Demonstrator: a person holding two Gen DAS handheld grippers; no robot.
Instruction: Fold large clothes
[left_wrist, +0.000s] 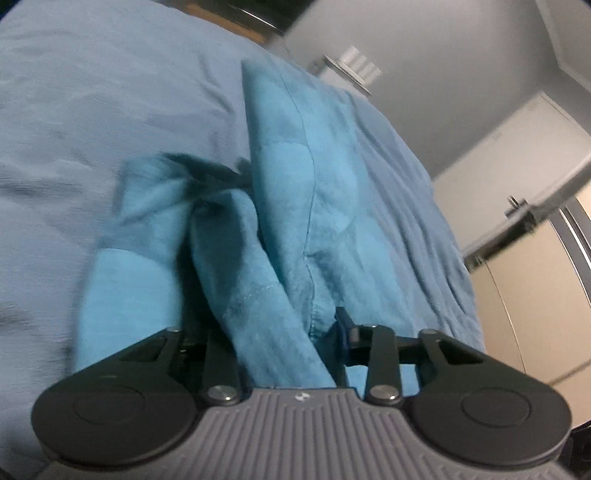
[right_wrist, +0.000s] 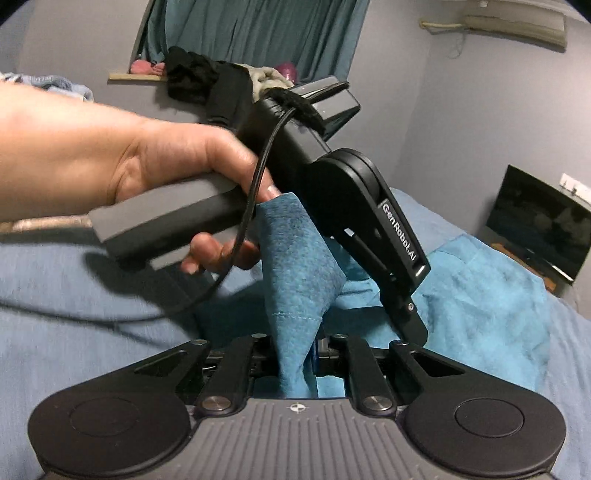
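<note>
pinching a raised fold of the turquoise garment (right_wrist: 299, 280), the right gripper (right_wrist: 295, 363) has its jaws nearly closed on the cloth. the left gripper (left_wrist: 284, 332), held by a hand (right_wrist: 173, 166), has a thick bunch of the same fabric between its fingers, jaws partly closed round it. the rest of the garment lies spread on the blue bed (left_wrist: 92, 110).

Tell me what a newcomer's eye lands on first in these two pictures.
First, the bright teal garment lying bunched on the paler blue bedsheet, with one fold rising between the fingers of the right tool. Next, filling the middle of the right wrist view, a bare hand holding the left tool, whose tip dips into the same cloth.
</note>
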